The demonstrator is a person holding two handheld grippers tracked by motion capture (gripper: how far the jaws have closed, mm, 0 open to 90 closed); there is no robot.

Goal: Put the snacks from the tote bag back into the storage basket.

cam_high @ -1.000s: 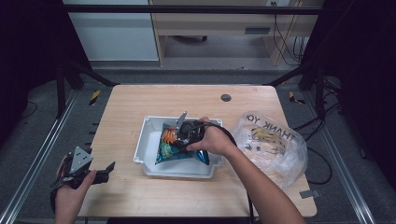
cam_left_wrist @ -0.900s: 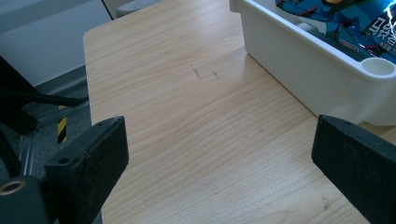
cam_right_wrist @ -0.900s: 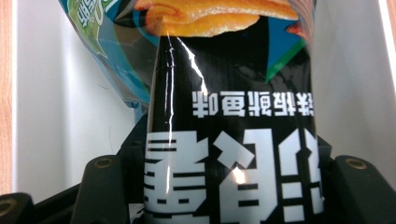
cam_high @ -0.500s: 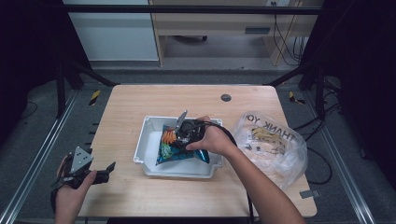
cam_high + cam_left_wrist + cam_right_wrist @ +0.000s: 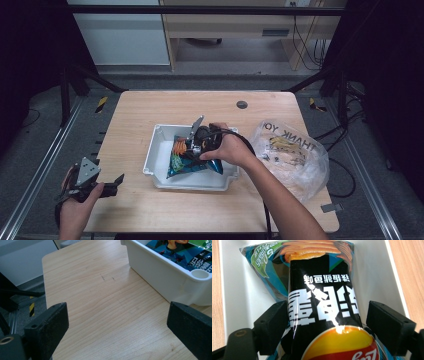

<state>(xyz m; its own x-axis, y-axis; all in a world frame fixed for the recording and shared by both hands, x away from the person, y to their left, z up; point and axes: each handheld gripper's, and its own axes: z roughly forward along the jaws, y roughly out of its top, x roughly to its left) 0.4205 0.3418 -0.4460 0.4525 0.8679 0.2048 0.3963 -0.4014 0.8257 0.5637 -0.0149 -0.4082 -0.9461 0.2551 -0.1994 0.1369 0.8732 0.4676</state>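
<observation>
High view overhead; gripper views close; all share bin [image 5: 159, 150].

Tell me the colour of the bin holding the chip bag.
White bin, clearest in the high view.

A blue and black chip bag [image 5: 322, 302] lies flat inside a white bin [image 5: 162, 155]. It sits between the right tool's [image 5: 329, 315] parted jaws. Its orange end points away from the tool.

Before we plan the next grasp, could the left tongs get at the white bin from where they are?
Probably yes: the left tongs are open, with only bare table before the white bin.
</observation>
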